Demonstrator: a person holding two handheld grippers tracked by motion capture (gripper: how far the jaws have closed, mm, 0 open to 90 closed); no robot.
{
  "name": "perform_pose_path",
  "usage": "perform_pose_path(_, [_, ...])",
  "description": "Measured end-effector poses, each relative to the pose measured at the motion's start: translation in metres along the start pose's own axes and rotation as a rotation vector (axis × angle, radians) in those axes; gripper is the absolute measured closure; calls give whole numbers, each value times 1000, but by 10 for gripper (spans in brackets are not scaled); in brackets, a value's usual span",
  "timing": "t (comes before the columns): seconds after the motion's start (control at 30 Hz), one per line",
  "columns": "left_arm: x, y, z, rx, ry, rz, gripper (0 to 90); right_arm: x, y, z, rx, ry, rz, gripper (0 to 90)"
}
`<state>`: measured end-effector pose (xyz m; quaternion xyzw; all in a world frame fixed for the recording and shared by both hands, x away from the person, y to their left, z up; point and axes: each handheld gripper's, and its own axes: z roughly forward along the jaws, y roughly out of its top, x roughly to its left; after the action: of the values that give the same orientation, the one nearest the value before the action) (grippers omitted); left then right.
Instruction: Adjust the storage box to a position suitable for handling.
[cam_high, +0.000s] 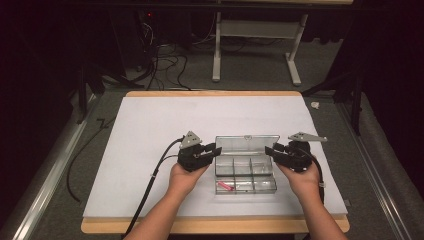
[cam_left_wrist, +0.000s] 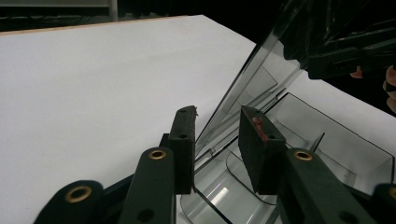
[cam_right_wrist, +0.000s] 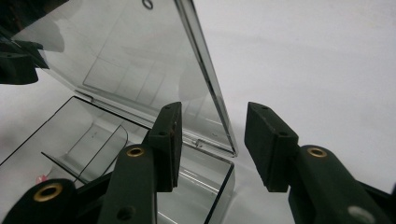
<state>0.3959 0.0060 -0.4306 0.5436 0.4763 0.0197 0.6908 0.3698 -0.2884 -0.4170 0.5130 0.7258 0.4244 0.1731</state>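
Right now you have a clear plastic compartment box (cam_high: 245, 172) sitting on the white counter (cam_high: 150, 125) between your two hands, near the front edge, with its lid (cam_high: 246, 143) standing up at the back. Your left tongs (cam_high: 214, 150) are at the lid's left end and your right tongs (cam_high: 270, 150) at its right end. In the left gripper view the lid's edge (cam_left_wrist: 243, 79) runs up between the two jaws, and neither pad looks pressed against it. In the right gripper view the lid's corner (cam_right_wrist: 224, 135) likewise sits in the gap, with daylight on both sides. So I read both tongs as released, straddling the lid rather than gripping it.

That is where the risk lies. An unheld lid propped near upright can drop shut or flop backward if you bump it, and a nudge from one end alone would twist the hinge or skate the light box across the smooth counter. If you clamp, close both sides evenly; thin clear plastic can slip out from the pads. A small pink item (cam_high: 226, 186) lies in the front left compartment, and a jolt could send it out.
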Motion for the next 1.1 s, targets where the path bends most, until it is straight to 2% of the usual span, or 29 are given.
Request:
perform_pose_path(0.37, [-4,-3,-9,-4,-14,7,641,4,-7,-11,-9,-10,-29,604])
perform_pose_path(0.87, [-5,-11,-25,-8,-31,34,611,9,-19,-25,-18,-21,-37,634])
perform_pose_path(0.93, [-5,-13,-28,-5,-32,48,598,9,-21,-27,-18,-21,-47,652])
perform_pose_path(1.1, [-5,-19,-37,4,-33,46,582,13,-27,-29,-18,-14,-55,704])
